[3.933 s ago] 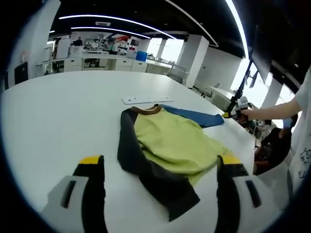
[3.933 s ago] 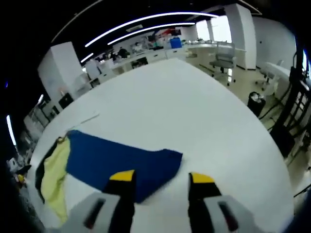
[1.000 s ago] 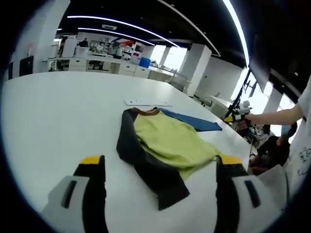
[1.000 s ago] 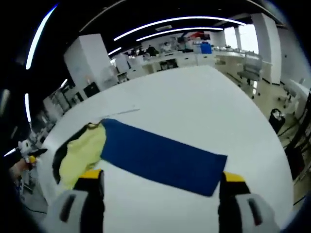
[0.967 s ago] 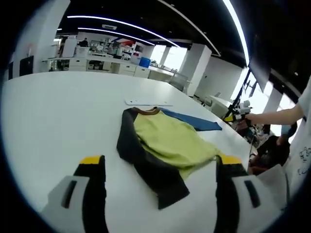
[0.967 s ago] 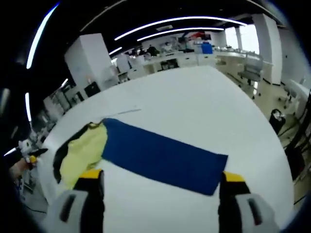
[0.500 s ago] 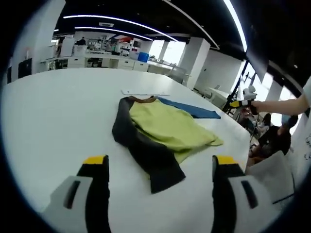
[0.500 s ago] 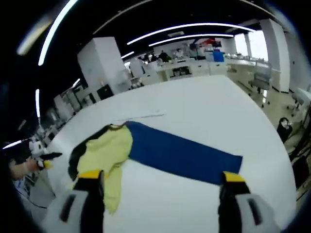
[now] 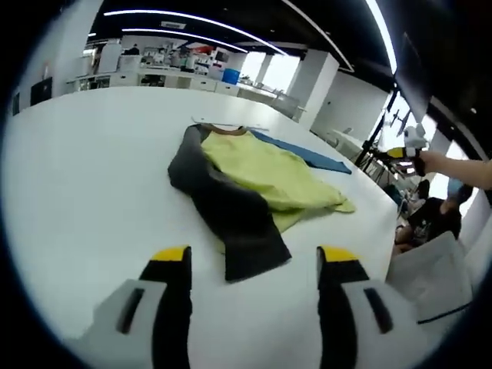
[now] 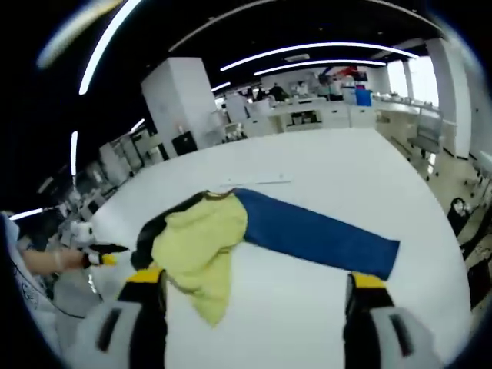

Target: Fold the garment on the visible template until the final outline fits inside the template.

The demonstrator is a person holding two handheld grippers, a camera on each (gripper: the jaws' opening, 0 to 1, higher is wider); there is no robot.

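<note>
Both views — closer to garment (image 9: pixel 250 181)

Bright strip lighting, blurred fisheye edges

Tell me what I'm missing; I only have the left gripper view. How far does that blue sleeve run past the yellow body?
Observer: In the right gripper view the blue sleeve lies stretched out flat on the white table, straight to a squared cuff.
Operator: Is the right gripper on it?
Observer: No. The right gripper is open, its jaws spread wide and holding nothing.
Operator: Anything beyond the collar?
Observer: A thin white strip lies on the table just past the collar.
</note>
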